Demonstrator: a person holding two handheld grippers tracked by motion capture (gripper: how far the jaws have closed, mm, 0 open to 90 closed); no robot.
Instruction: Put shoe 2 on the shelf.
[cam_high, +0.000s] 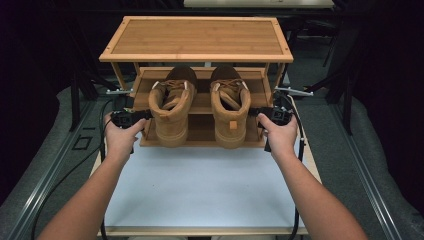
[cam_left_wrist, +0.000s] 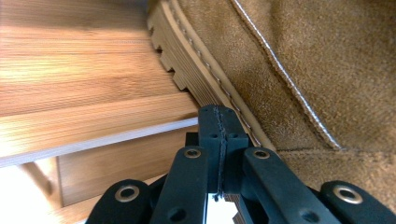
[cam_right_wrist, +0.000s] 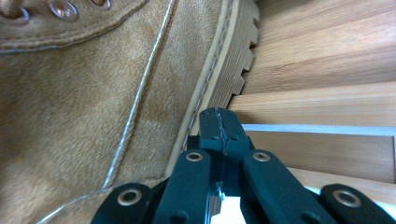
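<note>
A: Forearms enter bottom of high view. Left gripper (cam_high: 131, 118) jaws pressed together, empty, tip against outer sole of left boot (cam_high: 171, 112). Right gripper (cam_high: 270, 115) likewise, jaws together at sole of right boot (cam_high: 230, 111).

B: Boot position?

A: Both tan suede boots on lower shelf of bamboo shoe rack (cam_high: 196, 37), centre frame, heels toward the white worktop (cam_high: 200, 185).

B: Risks?

A: Judgement: closed tips only push. Uneven pressure could twist a boot, slide it off the shelf's front edge, or shift the rack.
</note>
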